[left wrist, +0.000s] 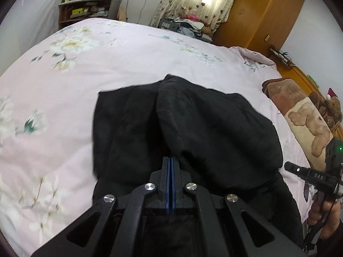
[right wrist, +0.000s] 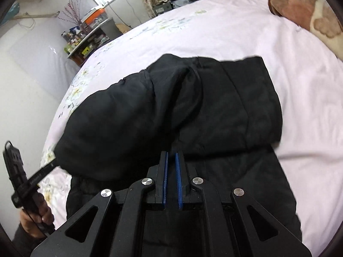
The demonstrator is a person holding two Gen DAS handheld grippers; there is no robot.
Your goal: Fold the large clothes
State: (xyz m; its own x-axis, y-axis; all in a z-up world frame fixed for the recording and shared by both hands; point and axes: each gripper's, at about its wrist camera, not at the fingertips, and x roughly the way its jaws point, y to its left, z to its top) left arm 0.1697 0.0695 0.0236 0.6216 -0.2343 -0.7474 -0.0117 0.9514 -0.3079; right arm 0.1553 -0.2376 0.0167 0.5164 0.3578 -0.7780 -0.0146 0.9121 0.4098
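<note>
A large black padded jacket lies on the pink floral bedspread, partly doubled over on itself. My left gripper is shut on a fold of the jacket near its near edge. In the right wrist view the jacket fills the middle. My right gripper is shut on a thin fold of the jacket, its blue pads a narrow gap apart. The right gripper also shows at the left wrist view's right edge, at the jacket's side. The left gripper shows at the right wrist view's left edge.
A brown and cream bear-print blanket lies at the bed's right side, also in the right wrist view. A cluttered shelf, curtains, piled clothes and a wooden wardrobe stand beyond the bed.
</note>
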